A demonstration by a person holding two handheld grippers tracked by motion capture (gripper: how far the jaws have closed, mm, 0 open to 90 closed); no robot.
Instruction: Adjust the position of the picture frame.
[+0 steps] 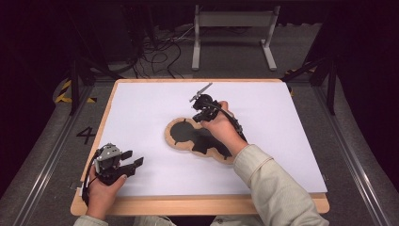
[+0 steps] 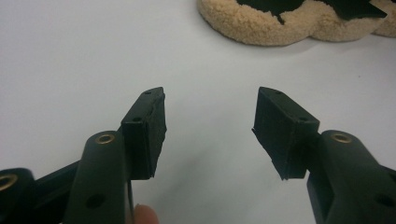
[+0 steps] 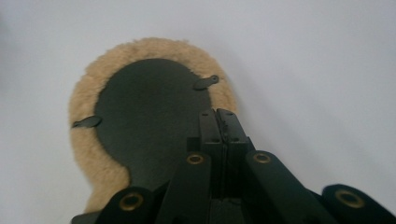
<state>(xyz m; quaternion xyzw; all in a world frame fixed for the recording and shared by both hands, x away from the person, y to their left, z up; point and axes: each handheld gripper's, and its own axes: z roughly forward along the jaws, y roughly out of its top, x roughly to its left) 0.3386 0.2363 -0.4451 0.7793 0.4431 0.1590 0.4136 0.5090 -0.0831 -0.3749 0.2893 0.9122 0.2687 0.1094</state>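
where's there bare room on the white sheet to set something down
Free: the left half between the left claw and the fleece-edged pad, and the right strip beyond the right claw. Crowded: the middle, where the pad lies.

Fleece pad (image 1: 197, 139): flat piece with a lobed outline, tan woolly border all round, black smooth centre facing up. Lies flat on the white desk (image 1: 141, 108), near its middle, long axis running from upper left to lower right in the high view. Rounded end lobe (image 3: 149, 107) carries two small black tabs (image 3: 206, 82) at the edge of the black face. Woolly rim (image 2: 261, 25) looks thick and nubbly.
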